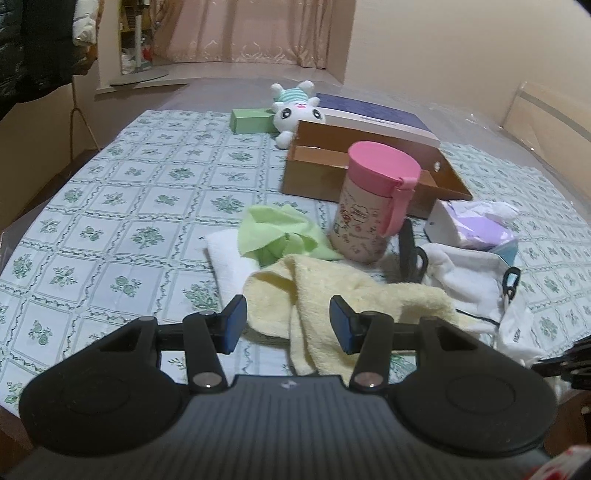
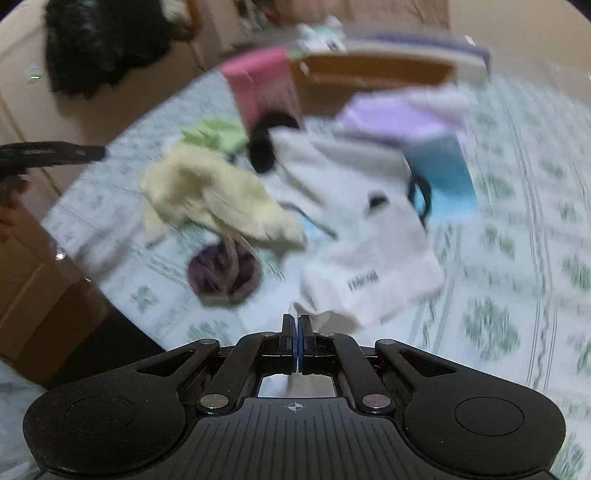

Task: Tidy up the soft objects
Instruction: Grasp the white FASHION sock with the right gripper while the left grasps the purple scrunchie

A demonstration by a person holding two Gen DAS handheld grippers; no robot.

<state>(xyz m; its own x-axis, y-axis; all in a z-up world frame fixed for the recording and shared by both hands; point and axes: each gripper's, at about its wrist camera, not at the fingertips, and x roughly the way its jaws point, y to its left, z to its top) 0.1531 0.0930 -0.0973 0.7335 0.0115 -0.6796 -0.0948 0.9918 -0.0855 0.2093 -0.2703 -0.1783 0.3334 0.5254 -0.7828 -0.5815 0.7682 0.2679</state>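
1. Green-flowered checked cloth [image 1: 122, 206] covers the surface; beyond it hang pale curtains [image 1: 258, 33] against a cream wall.
2. At the far side lies an open brown cardboard box [image 1: 332, 166], with a white plush toy [image 1: 295, 110] in a striped cap leaning at its far left corner beside a small green box [image 1: 251, 121].
3. A cup with a pink lid [image 1: 373, 206] stands upright in front of the cardboard box, in the middle of the soft things.
4. Left of the cup lies a crumpled green cloth [image 1: 277, 230], resting partly on a folded white towel [image 1: 229, 258].
5. A pale yellow towel [image 1: 332, 291] lies bunched in front of the cup, nearest the left gripper [image 1: 288, 321].
6. The left gripper's jaws stand open over the near edge of the yellow towel; nothing is between the pads.
7. Right of the cup sits a purple and blue tissue box [image 1: 476, 229], and in front of it a white drawstring bag [image 2: 369, 236] lies spread out.
8. The right gripper [image 2: 297, 328] has its jaws closed, pinching the near corner of the white bag; this view is heavily blurred.
9. A dark purple item [image 2: 221, 273] lies near the yellow towel in the right wrist view; what it is cannot be told.
10. A black, scissor-like object [image 1: 410, 254] lies between the cup and the white bag.
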